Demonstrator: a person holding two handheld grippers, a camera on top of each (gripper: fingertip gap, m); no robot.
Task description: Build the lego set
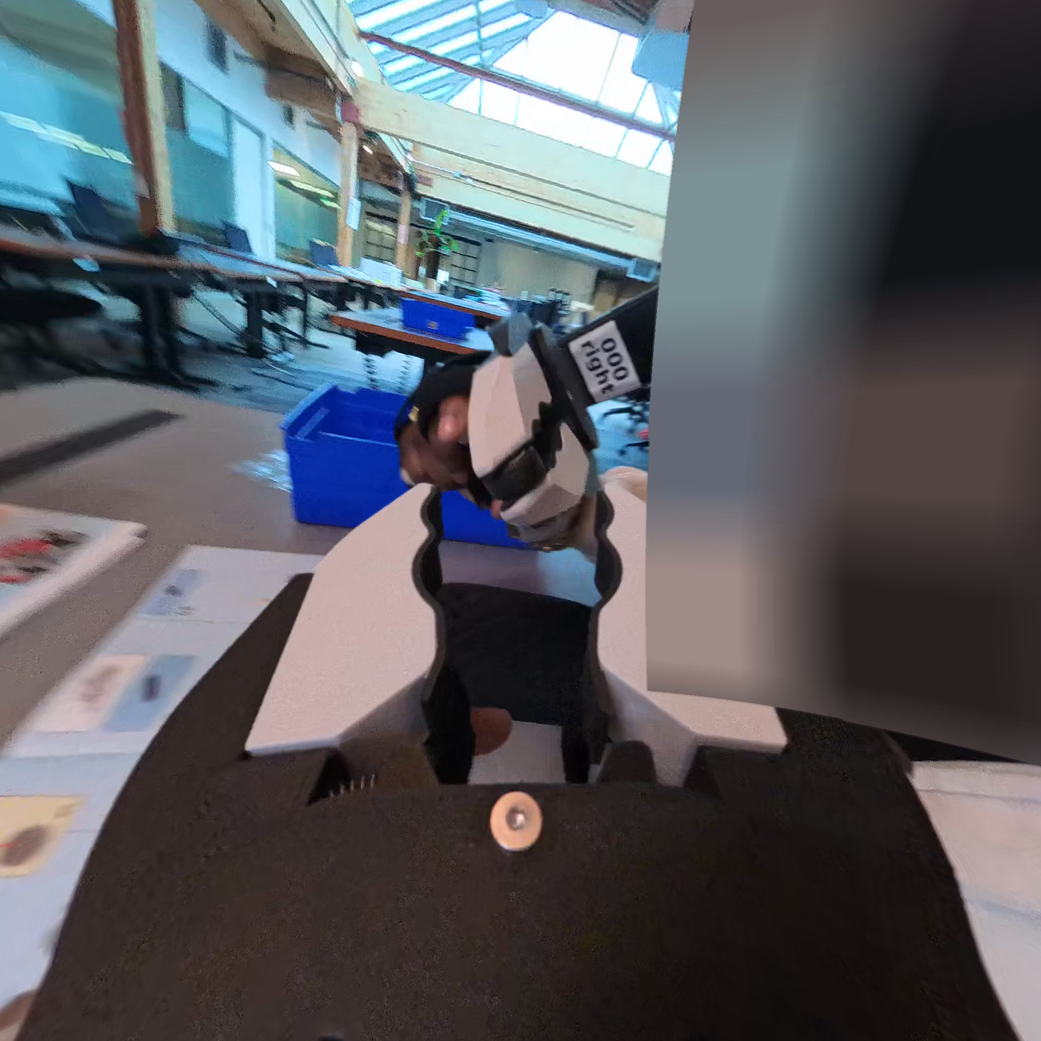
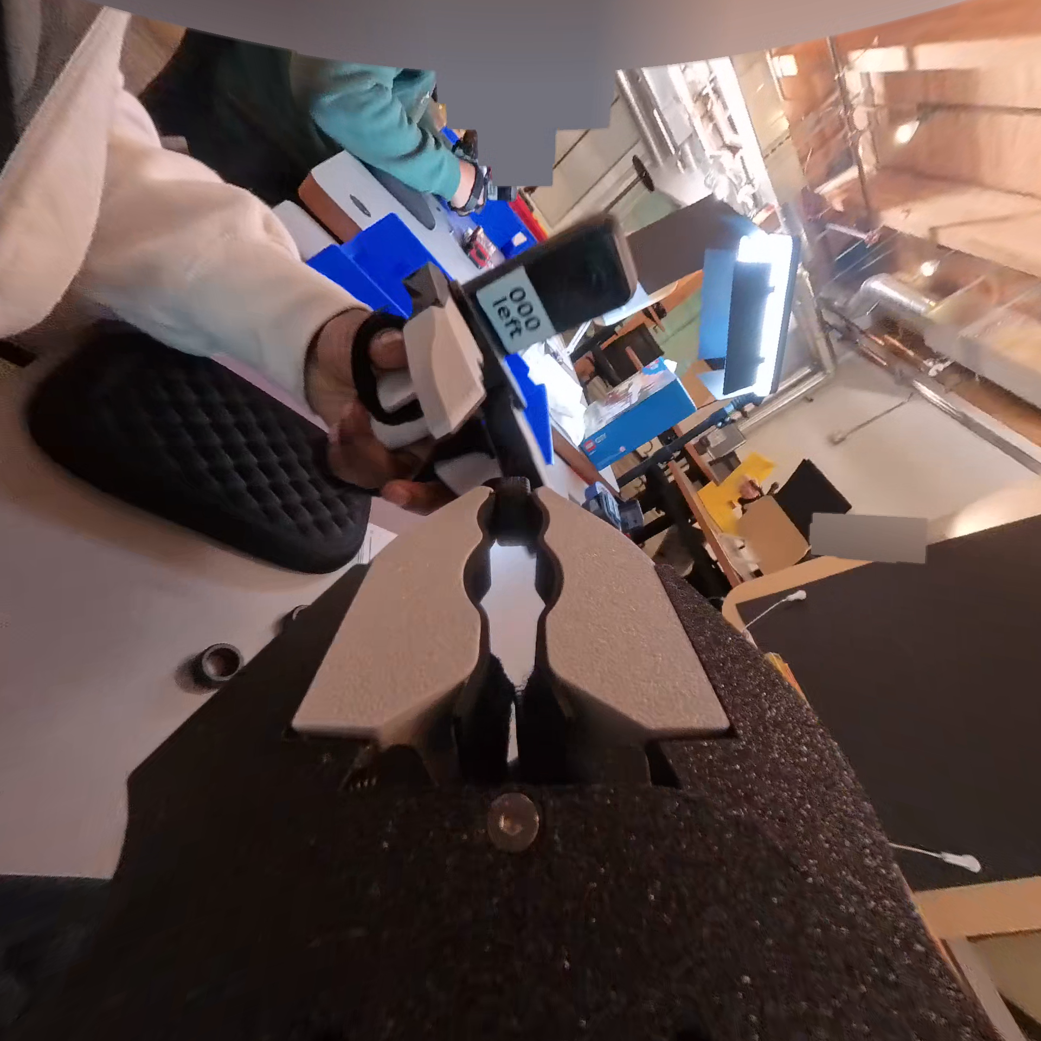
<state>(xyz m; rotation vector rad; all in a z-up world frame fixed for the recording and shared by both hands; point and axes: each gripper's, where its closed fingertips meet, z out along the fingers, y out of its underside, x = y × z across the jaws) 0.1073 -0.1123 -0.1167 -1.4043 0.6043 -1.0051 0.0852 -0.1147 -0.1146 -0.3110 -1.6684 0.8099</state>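
Observation:
In the left wrist view my left gripper (image 1: 515,495) is open and empty, its grey fingers (image 1: 366,619) wide apart above paper instruction sheets (image 1: 169,619) on the table. The right gripper (image 1: 524,450) shows just beyond its tips, held in a hand and tilted down. In the right wrist view my right gripper (image 2: 511,493) is almost closed, pinching a small black ridged lego piece (image 2: 510,485) at its tips. The left gripper (image 2: 445,366) shows close ahead, held by a hand in a white sleeve. The view is blurred by motion.
A blue bin (image 1: 338,450) stands on the table behind the grippers. A printed booklet (image 1: 50,552) lies at the left. A blue lego box (image 2: 636,411) and more blue bins (image 2: 383,253) lie further off. A black quilted pad (image 2: 197,445) sits on the white surface (image 2: 84,648). Less than 4 cm separates the two grippers' tips.

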